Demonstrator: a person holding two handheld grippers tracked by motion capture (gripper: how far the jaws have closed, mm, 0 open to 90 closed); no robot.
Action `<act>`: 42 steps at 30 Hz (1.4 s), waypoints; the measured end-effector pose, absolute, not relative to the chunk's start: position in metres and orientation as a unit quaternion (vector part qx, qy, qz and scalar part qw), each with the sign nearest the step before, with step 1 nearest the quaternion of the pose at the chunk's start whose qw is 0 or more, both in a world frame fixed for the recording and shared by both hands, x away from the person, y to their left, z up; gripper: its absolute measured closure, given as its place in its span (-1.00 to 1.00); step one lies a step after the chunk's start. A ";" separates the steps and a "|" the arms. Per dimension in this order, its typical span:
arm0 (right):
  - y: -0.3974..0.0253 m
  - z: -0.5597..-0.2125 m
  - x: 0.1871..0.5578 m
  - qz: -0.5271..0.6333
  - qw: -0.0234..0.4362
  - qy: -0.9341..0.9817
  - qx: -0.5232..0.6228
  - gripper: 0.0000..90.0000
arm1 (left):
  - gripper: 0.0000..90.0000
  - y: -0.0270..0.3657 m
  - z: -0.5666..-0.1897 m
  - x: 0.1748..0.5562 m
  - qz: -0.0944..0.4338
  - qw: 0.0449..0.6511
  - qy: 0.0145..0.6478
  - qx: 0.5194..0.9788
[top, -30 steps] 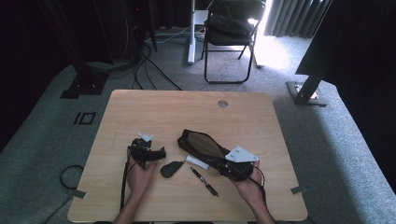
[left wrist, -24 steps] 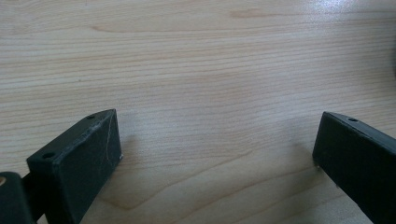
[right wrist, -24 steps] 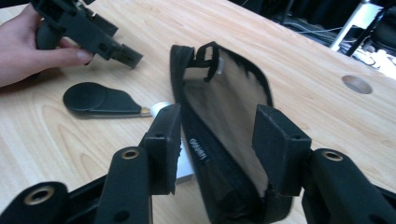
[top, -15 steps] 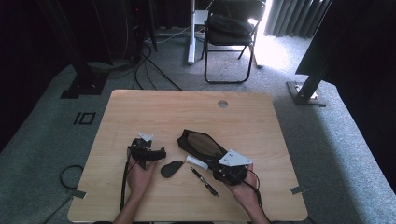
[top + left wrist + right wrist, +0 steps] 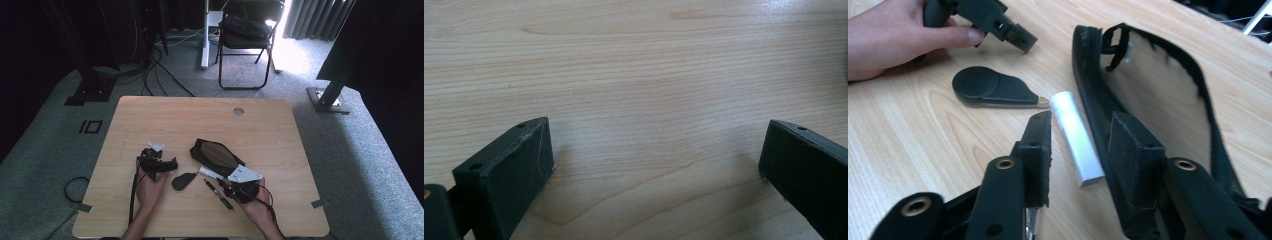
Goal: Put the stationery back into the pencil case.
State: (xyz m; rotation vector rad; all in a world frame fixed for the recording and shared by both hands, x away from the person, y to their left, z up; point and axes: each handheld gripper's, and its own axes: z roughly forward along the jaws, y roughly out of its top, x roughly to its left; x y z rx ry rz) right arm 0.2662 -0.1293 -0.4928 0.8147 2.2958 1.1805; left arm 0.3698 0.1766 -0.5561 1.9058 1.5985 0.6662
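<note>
A white tube [image 5: 1078,135] lies on the wooden table [image 5: 200,120] against the rim of an open black pouch [image 5: 1153,80]. My right gripper [image 5: 1083,145] is open, with one jaw on each side of the tube's near end and not pressing it. The high view shows the tube [image 5: 210,173] beside the pouch [image 5: 215,155], with the right gripper [image 5: 223,179] in front of them. My left gripper [image 5: 170,164] rests in a hand at the left; in its own view the left gripper [image 5: 654,155] stands wide open over bare wood.
A flat black teardrop-shaped piece [image 5: 184,181] lies between the two grippers, and a dark pen [image 5: 218,194] lies just in front of the tube. A folding chair [image 5: 247,35] and cables are on the floor beyond the table's far edge.
My right gripper has shifted a little left and toward the person, bringing its jaws around the white tube's end. The left gripper has stayed put.
</note>
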 end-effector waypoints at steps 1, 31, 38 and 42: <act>-0.129 -0.493 0.266 0.426 0.216 0.828 0.294 0.40 | -0.97 0.177 -0.556 0.370 0.248 0.279 0.596 0.711; -0.110 -0.534 0.271 0.354 0.156 0.872 0.301 0.77 | -0.97 0.177 -0.556 0.370 0.248 0.280 0.596 0.711; -0.108 -0.541 0.272 0.339 0.141 0.878 0.307 0.76 | -0.97 0.177 -0.556 0.370 0.248 0.280 0.596 0.711; -0.107 -0.544 0.274 0.332 0.132 0.880 0.313 0.76 | -0.97 0.177 -0.556 0.370 0.248 0.279 0.596 0.711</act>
